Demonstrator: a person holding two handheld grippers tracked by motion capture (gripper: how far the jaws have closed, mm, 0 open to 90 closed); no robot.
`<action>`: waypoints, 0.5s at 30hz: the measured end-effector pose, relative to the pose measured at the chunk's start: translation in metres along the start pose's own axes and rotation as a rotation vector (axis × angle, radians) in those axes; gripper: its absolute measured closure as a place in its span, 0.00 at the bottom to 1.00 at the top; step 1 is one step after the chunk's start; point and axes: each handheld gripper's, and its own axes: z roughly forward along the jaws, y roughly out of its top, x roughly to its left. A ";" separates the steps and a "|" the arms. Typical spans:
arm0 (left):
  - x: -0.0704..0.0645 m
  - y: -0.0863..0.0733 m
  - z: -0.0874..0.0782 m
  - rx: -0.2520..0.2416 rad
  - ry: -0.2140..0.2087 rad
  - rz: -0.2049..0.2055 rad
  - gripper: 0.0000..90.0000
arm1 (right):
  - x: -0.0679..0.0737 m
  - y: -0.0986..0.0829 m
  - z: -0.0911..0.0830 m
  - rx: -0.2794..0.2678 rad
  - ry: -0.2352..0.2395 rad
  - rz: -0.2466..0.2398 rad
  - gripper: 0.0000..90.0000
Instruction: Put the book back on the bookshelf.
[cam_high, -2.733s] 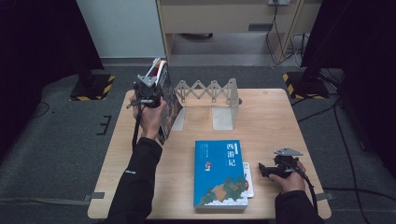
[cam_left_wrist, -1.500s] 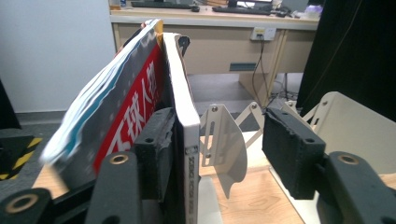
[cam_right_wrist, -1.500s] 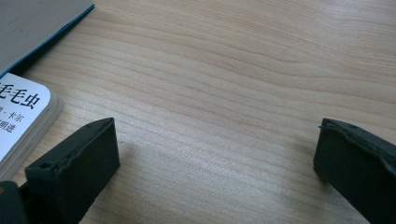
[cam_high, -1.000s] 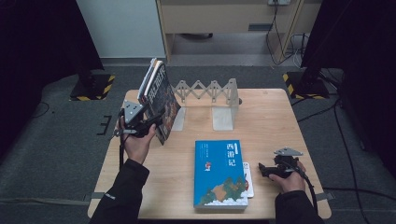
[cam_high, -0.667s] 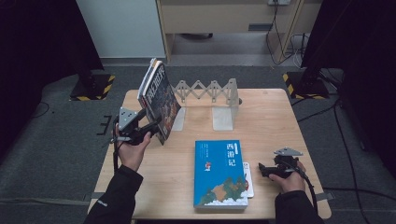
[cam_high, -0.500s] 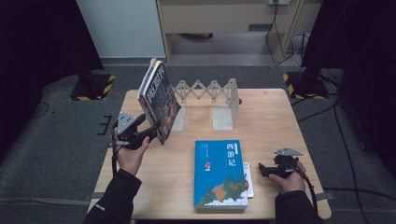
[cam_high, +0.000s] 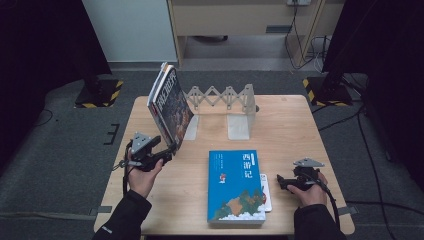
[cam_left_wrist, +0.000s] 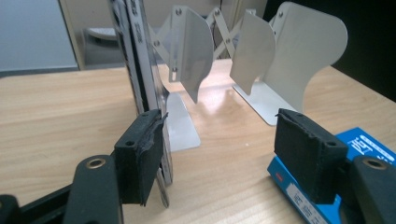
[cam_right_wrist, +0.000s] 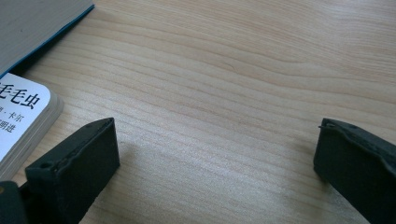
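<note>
your left gripper (cam_high: 167, 152) gapes wide, empty, its pad just touching the leaning book (cam_high: 170, 107) at twelve o'clock; your right gripper (cam_high: 280, 181) is wide open too.

Left tongs (cam_high: 167, 154) held low in left hand (cam_high: 142, 175), jaws spread wide, pointing forward and right toward right tongs. Right tongs (cam_high: 281, 181) gripped in right hand (cam_high: 307, 192), jaws wide apart, pointing left toward left tongs. Both forearms dark-sleeved.
</note>
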 end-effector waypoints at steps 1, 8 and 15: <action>-0.001 -0.001 0.001 0.006 -0.004 -0.001 0.36 | 0.000 0.000 0.000 0.000 0.000 0.001 0.00; -0.005 -0.015 0.006 0.050 -0.046 -0.002 0.35 | -0.001 0.002 -0.005 0.006 -0.022 0.018 0.16; -0.010 -0.029 0.016 0.113 -0.083 -0.004 0.34 | 0.003 0.010 -0.016 -0.035 -0.015 0.028 0.23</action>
